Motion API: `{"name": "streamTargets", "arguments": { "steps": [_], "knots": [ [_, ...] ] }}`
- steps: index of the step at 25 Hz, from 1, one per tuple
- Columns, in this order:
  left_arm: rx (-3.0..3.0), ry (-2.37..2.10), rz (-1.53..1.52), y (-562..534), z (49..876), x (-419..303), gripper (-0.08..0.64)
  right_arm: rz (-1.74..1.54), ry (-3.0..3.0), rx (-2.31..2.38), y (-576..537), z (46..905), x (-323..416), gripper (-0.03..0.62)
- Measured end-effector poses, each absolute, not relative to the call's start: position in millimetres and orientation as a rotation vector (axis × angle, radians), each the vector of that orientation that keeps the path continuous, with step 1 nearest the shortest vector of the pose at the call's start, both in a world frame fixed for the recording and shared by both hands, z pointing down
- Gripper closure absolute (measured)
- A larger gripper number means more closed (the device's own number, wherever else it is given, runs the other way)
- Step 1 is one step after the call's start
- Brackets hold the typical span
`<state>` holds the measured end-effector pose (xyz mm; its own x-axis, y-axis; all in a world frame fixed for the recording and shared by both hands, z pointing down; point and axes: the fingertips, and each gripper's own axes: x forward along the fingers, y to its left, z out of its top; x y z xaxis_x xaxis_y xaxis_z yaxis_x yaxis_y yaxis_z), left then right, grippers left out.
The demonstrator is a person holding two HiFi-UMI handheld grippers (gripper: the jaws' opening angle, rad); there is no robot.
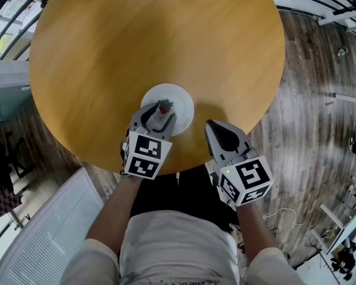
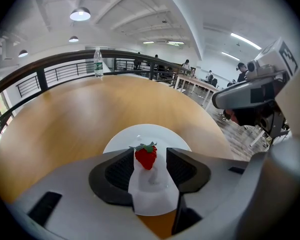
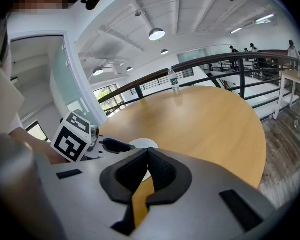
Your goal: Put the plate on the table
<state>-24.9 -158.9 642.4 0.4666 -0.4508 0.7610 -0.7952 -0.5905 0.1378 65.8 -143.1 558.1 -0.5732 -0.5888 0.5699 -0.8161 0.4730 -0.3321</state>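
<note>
A white plate (image 1: 182, 98) lies on the round wooden table (image 1: 154, 34) near its front edge, with a red strawberry (image 1: 165, 106) on it. My left gripper (image 1: 159, 113) hangs over the plate's near side. In the left gripper view its jaws stand apart, and the strawberry (image 2: 146, 156) and the plate (image 2: 140, 134) show in the gap; the pads press on nothing. My right gripper (image 1: 212, 125) hovers at the table's front edge, right of the plate, jaws together (image 3: 147, 151) with nothing between them. The plate (image 3: 146, 144) is partly hidden behind it in the right gripper view.
A water bottle (image 2: 97, 63) stands at the table's far edge by a dark railing (image 2: 50, 71). A white slatted panel (image 1: 41, 230) lies at the lower left. Wooden floor (image 1: 320, 100) runs on the right, with people and tables far behind (image 2: 200, 81).
</note>
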Motion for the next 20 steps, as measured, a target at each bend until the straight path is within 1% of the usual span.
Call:
{"name": "streamTargets", "arguments": {
  "steps": [12, 16, 18, 20],
  "knots": [
    [2.243, -1.106, 0.893, -138, 598, -52, 0.344, 0.761, -2.385, 1.160, -135, 526, 57, 0.572],
    [2.221, -1.106, 0.795, -124, 570, -58, 0.345, 0.734, -2.413, 1.151, -133, 504, 53, 0.572],
    [2.207, -1.120, 0.729, -122, 552, -61, 0.364, 0.725, -2.426, 1.152, -133, 493, 54, 0.572],
    [2.225, -1.153, 0.714, -119, 532, -65, 0.409, 0.717, -2.439, 1.152, -130, 481, 54, 0.572]
  ]
}}
